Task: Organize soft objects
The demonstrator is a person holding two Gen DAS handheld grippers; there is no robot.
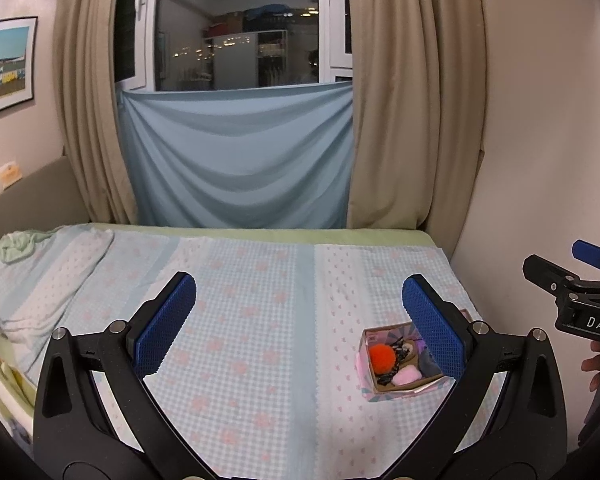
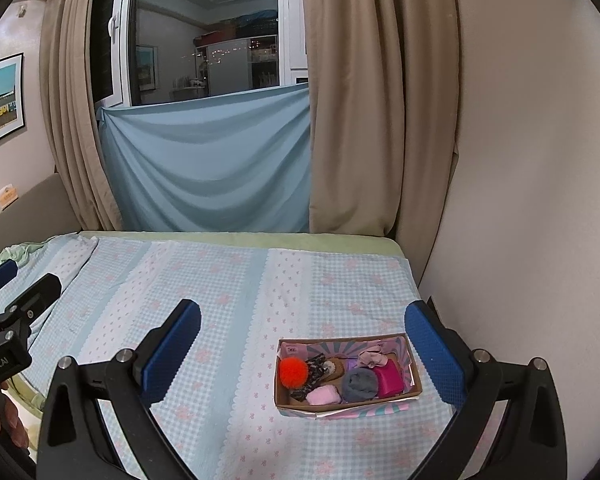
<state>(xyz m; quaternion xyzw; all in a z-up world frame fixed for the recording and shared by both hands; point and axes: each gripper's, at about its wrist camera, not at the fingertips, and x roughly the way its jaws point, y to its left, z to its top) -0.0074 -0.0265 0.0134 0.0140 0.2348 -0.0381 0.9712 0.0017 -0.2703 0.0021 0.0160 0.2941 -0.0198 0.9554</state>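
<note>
I hold the left gripper (image 1: pixel 299 314) above the bed's blue checked cover (image 1: pixel 240 320), jaws spread wide and empty, apparently pulled back to survey. At four o'clock in its view sits the shallow cardboard box with pink-and-teal printed sides (image 2: pixel 407 399), near the bed's wall side. Inside, packed close: a fuzzy orange pom-pom (image 2: pixel 294 371), a pale pink cushion-like bundle (image 2: pixel 323 396), a rolled grey fabric piece (image 2: pixel 360 385), a magenta pouch (image 2: pixel 389 380). The right gripper (image 2: pixel 303 344) hovers at the box's near side, jaws likewise wide, carrying nothing.
</note>
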